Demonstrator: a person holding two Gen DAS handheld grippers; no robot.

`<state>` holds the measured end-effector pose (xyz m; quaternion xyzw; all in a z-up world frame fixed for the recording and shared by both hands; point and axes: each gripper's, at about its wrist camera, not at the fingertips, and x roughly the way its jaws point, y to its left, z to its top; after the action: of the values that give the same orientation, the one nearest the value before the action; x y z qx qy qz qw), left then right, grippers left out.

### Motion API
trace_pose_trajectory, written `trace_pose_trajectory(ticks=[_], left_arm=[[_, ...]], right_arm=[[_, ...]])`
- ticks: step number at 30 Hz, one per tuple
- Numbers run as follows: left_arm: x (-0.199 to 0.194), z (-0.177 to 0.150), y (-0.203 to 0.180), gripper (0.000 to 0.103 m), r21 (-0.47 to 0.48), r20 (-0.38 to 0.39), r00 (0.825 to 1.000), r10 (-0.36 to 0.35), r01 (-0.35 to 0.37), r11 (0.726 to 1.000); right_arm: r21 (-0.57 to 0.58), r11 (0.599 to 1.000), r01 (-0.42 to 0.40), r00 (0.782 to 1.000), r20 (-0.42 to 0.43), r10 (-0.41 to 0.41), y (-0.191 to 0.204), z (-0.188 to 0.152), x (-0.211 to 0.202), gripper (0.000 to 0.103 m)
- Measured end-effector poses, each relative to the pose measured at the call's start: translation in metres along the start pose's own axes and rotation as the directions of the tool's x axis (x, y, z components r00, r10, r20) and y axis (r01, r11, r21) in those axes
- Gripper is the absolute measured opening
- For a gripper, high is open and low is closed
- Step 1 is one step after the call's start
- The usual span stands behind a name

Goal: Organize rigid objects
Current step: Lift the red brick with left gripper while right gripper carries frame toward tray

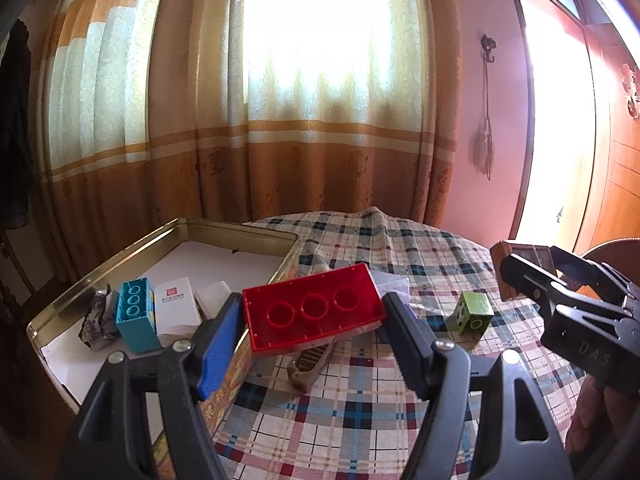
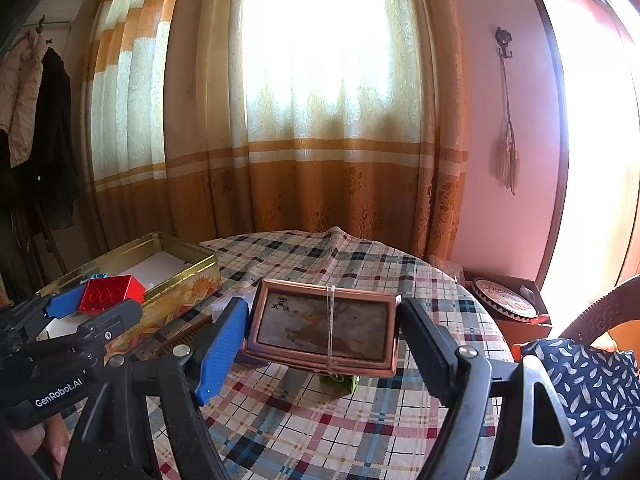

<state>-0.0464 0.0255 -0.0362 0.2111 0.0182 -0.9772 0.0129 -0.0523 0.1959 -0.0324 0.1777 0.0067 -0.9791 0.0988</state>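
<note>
My left gripper (image 1: 314, 332) grasps the red block (image 1: 312, 312), long axis crosswise between the fingers, lifted above the gold tin (image 1: 236, 226) rim; the tin lies ahead-left. My right gripper (image 2: 322, 344) clamps the copper case (image 2: 322, 326) crosswise, farther from the tin.

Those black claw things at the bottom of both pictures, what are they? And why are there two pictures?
They are grabbers a person holds, one per hand, each with a small camera looking along its fingers. One picture comes from the left gripper, which holds a red toy brick above the table's checked cloth. The other comes from the right gripper, holding a brown framed case. On the cloth sit a gold tin, with a teal brick and white box inside, and a green cube.
</note>
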Motion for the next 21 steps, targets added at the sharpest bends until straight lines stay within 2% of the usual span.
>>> trace_pose_trajectory(ticks=[21], left_arm=[[-0.0046,0.0019,0.0057,0.070,-0.007,0.018,1.000,0.005,-0.005,1.000]], right_arm=[[-0.012,1.000,-0.021,0.998,0.056,0.021,0.0035,-0.0010,-0.0105,0.079]])
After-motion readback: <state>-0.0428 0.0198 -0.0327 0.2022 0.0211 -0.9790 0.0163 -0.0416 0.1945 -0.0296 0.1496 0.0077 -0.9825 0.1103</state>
